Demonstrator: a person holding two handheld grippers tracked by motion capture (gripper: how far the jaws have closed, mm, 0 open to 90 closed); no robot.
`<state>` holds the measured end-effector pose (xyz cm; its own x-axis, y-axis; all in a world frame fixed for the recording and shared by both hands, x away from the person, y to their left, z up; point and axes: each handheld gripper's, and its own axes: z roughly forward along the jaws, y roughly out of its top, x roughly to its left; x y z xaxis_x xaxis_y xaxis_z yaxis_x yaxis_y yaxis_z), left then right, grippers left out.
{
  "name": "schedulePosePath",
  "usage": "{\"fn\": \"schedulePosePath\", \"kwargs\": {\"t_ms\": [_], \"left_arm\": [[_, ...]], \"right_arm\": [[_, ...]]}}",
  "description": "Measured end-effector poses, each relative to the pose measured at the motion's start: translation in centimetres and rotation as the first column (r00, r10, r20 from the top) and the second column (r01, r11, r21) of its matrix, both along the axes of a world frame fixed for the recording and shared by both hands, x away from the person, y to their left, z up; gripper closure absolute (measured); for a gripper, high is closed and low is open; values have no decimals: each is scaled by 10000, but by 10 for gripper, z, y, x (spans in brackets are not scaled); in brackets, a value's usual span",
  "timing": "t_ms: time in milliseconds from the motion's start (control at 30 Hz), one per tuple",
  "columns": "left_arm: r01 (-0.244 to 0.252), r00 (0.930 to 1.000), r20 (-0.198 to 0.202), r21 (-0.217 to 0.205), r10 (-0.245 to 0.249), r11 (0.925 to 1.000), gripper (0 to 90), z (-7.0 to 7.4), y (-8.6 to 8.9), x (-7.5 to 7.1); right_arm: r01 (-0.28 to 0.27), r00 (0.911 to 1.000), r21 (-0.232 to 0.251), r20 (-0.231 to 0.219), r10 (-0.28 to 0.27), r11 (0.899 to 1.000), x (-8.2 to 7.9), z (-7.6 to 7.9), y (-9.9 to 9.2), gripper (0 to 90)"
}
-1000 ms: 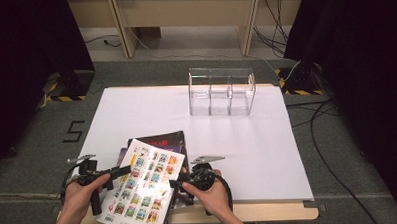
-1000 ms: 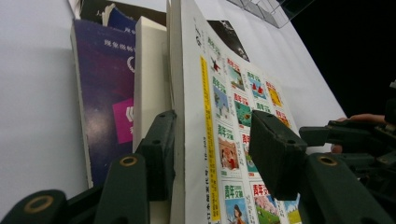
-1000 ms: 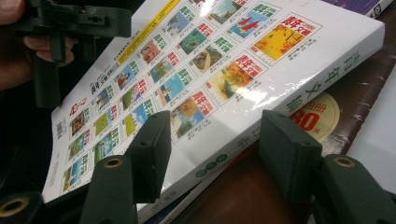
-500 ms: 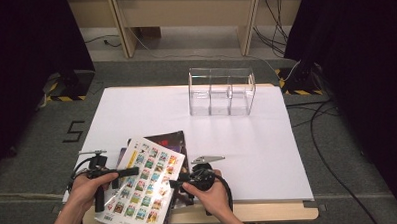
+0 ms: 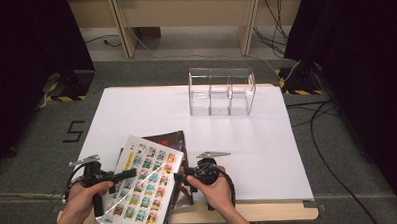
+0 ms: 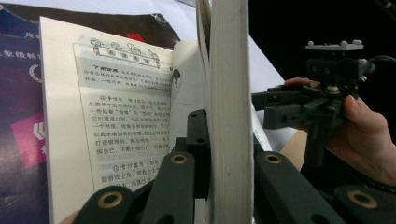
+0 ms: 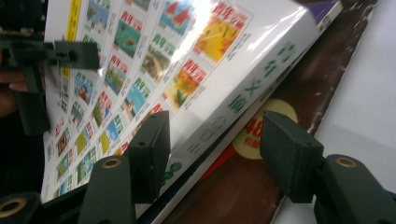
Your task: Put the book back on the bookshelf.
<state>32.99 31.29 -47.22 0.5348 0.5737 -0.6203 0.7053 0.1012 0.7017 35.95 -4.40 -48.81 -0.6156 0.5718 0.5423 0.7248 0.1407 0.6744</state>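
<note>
- The paperback (image 5: 141,186), its back cover printed with a grid of small colour pictures, is raised off a dark magazine (image 5: 175,143) at the near edge of the white table (image 5: 268,154).
- In the left gripper view, the left gripper (image 6: 219,179) is clamped on the cover and a wad of pages standing on edge, with a printed text page (image 6: 126,121) lying open beside it.
- The right gripper (image 7: 212,149) has its jaws apart around the spine side of the paperback; one jaw lies over the cover and the other over the magazine. Whether either pad touches the paper is hard to tell, since this view is blurred.
- The step in hand looks like lifting or opening the paperback at the table's near side.
- A clear three-bay organiser (image 5: 221,91) stands well apart at the far side, and may be the goal.
- The next move likely calls for closing the right jaws on the spine so both hands share the weight, then carrying the paperback without letting pages fan out.
</note>
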Motion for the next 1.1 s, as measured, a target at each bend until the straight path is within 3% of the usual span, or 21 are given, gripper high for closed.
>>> {"fn": "schedulePosePath", "kwargs": {"t_ms": [167,500,767,867,1000,1100], "left_arm": [[48,9998,207,-41,-47,10000,814,3,-1,-3],[193,9992,355,17,-194,9998,814,6,-3,-2],[170,9992,357,-122,-166,9998,815,7,-2,-2],[200,9992,359,-97,-196,9998,815,7,-2,-2],[189,9992,341,-79,-186,9998,814,7,-2,-2],[129,9994,310,-61,-127,9999,814,5,-2,-1]], "right_arm": [[50,9987,367,-517,-31,9993,14,0,1,422],[-27,9950,701,-989,97,9975,34,-1,12,410],[31,9924,947,-1229,86,9955,42,0,19,385],[55,9864,1383,-1633,174,9904,44,-6,23,368],[-137,9843,1687,-1712,430,9856,47,-11,28,362],[-225,9840,1636,-1708,508,9863,47,-10,27,414]]}}
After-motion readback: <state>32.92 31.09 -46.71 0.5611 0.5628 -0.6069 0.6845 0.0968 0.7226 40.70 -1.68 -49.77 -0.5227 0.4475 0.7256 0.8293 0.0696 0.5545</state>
